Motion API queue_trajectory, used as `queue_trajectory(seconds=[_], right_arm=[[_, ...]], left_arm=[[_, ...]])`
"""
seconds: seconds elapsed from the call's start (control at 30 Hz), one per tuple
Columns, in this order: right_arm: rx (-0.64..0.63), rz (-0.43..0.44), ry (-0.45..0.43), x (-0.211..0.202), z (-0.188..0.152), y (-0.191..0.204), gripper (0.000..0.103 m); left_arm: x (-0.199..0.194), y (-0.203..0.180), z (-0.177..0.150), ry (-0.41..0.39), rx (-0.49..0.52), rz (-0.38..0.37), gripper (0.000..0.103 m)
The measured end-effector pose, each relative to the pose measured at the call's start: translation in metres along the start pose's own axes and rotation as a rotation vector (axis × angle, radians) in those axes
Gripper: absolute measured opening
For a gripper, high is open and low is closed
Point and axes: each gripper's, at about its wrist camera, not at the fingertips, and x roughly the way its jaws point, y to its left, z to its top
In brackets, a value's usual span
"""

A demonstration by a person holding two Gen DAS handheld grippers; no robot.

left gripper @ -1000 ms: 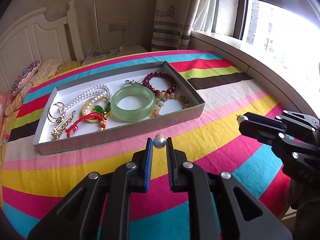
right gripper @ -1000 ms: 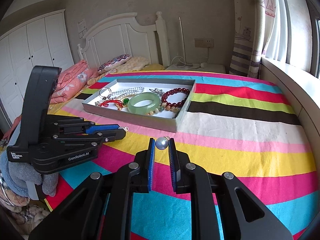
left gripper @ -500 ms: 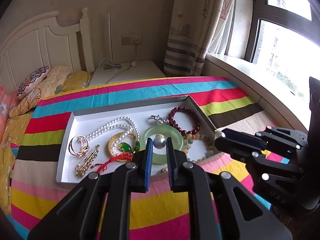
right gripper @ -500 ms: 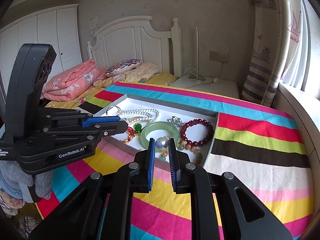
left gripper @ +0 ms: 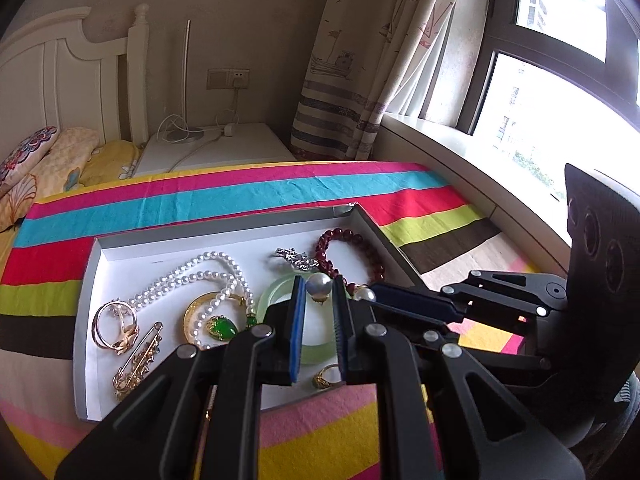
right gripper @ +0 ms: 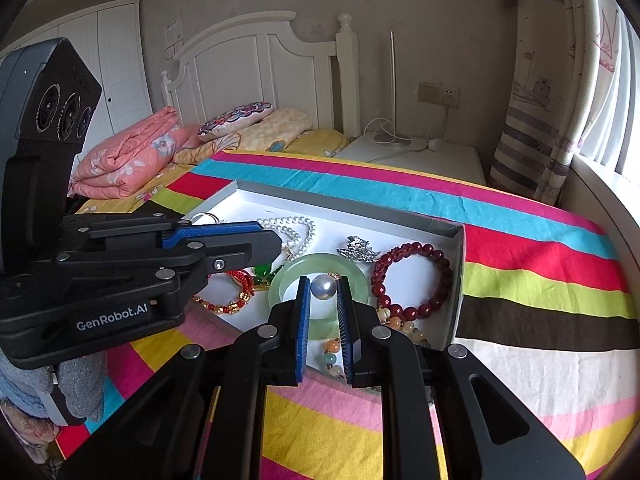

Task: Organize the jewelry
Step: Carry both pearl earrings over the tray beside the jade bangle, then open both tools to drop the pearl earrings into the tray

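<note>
The left gripper (left gripper: 318, 292) is clenched on a pearl earring (left gripper: 318, 285), and the right gripper (right gripper: 323, 294) pinches a second pearl (right gripper: 324, 287) the same way. A second ago both pearls hung over the striped cloth (right gripper: 520, 280) short of the tray (left gripper: 224, 226); now both are over the tray, above the jade bangle (right gripper: 320, 264). The two grippers have closed in on each other, the right one's tip (left gripper: 366, 294) just beside the left's. In the tray, a pearl necklace (left gripper: 200, 276), gold rings (left gripper: 114, 326) and a pin (left gripper: 138, 360) lie left of the bangle, and a red bead bracelet (right gripper: 412, 280) lies right of it, near the right wall. Bare white floor shows along the tray's far wall. Beyond the tray's rim the cloth lies bare.
</note>
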Motion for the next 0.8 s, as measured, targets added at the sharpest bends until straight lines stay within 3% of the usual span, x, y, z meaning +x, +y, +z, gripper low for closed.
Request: queue_trajectory(seconds=[0.23, 0.43, 0.5, 0.63, 0.7, 0.8], right_arm=[[-0.038, -0.019, 0.043, 0.023, 0.002, 0.008, 0.015], [-0.028, -0.013, 0.067, 0.034, 0.002, 0.008, 0.015], [-0.019, -0.01, 0.065, 0.034, 0.001, 0.007, 0.015], [0.005, -0.003, 0.066, 0.035, 0.001, 0.004, 0.016], [0.016, -0.005, 0.062, 0.033, 0.0, 0.003, 0.017], [0.073, 0.002, 0.028, 0.019, 0.005, -0.006, 0.017]], left_arm=[[0.02, 0.013, -0.003, 0.036, -0.063, -0.068, 0.013], [0.028, 0.022, -0.006, 0.049, -0.098, -0.064, 0.014], [0.028, 0.026, -0.006, 0.046, -0.114, -0.062, 0.024], [0.023, 0.032, -0.006, 0.029, -0.138, -0.053, 0.034], [0.013, 0.034, -0.003, -0.004, -0.15, -0.011, 0.061], [-0.02, 0.032, 0.005, -0.122, -0.135, 0.12, 0.092]])
